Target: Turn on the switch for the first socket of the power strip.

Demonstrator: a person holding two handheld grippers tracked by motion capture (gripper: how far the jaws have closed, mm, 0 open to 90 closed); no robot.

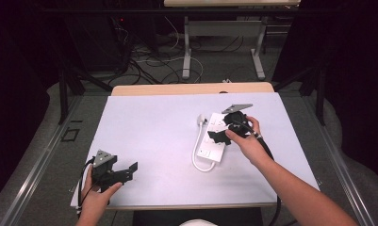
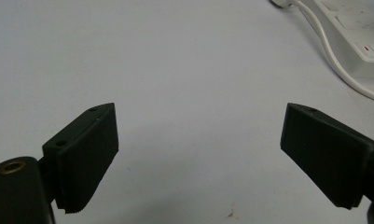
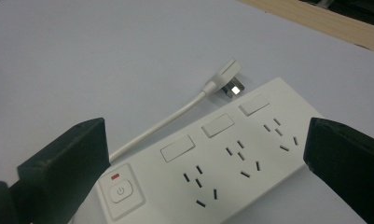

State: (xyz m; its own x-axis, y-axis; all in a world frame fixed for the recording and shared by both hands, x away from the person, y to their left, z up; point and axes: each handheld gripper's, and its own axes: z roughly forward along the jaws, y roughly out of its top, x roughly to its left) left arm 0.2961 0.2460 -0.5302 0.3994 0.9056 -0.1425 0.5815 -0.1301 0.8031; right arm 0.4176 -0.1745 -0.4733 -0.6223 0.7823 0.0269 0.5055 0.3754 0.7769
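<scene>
Hovering over the white power strip (image 1: 215,136), the right hand-held gripper (image 1: 223,135) has its jaws spread wide with nothing pinched between them; in the right gripper view the power strip (image 3: 231,163) lies flat below and between the two pads, untouched. It rests on the white worktop (image 1: 153,136) at about three o'clock from the centre, its cord (image 1: 196,150) looping round its left side up to the plug (image 3: 227,79), which lies loose just beside the strip's far end. The left hand-held gripper (image 1: 130,170) waits near the worktop's seven o'clock corner, jaws likewise spread and empty, well apart from the strip. I judge that the step in hand is the right gripper standing clear above the strip, either released or about to take hold. A next move would call for lowering squarely over the body or the plug and closing on its narrow sides without snagging the cord.
</scene>
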